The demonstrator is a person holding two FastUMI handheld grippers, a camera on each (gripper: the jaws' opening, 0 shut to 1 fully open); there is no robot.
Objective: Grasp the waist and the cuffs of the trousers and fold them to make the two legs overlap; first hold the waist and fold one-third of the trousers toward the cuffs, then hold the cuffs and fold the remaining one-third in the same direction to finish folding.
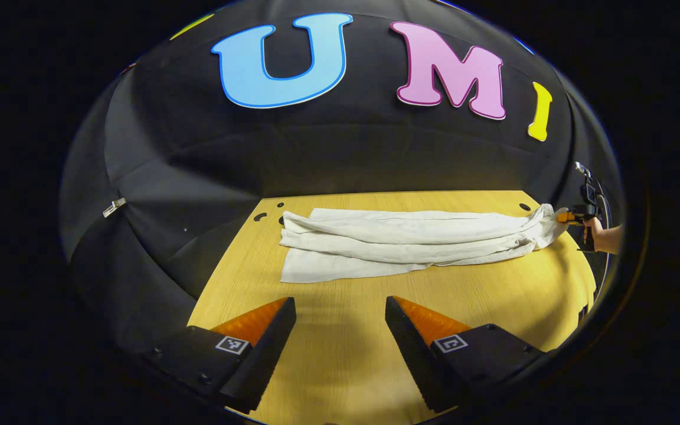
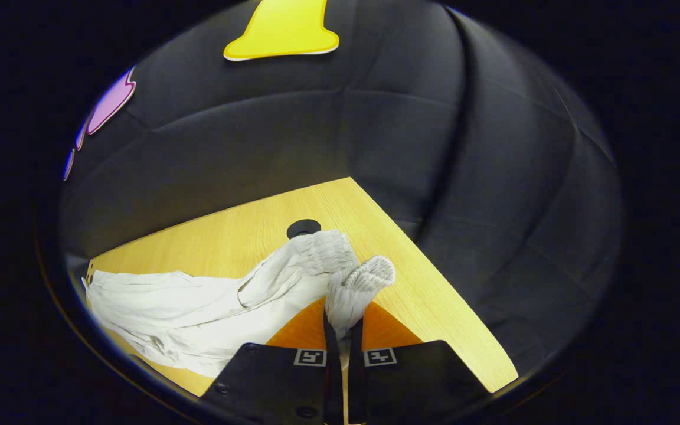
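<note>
1. My left tongs (image 1: pixel 340 321) are spread wide over bare worktop (image 1: pixel 493 295), holding nothing. The trousers (image 1: pixel 399 242) lie stretched out ahead of them, well apart, cuff end off to their left side.

2. Risk there, I reckon: the cuff end is loose, so any tug from the other side drags the whole thing instead of folding it.

3. My right tongs (image 2: pixel 343 327) are pinched tight on the elastic waist (image 2: pixel 355 286), which bunches up just ahead of the tips.

4. It's a small bite of gathered fabric, so it could slip out mid-lift.
</note>
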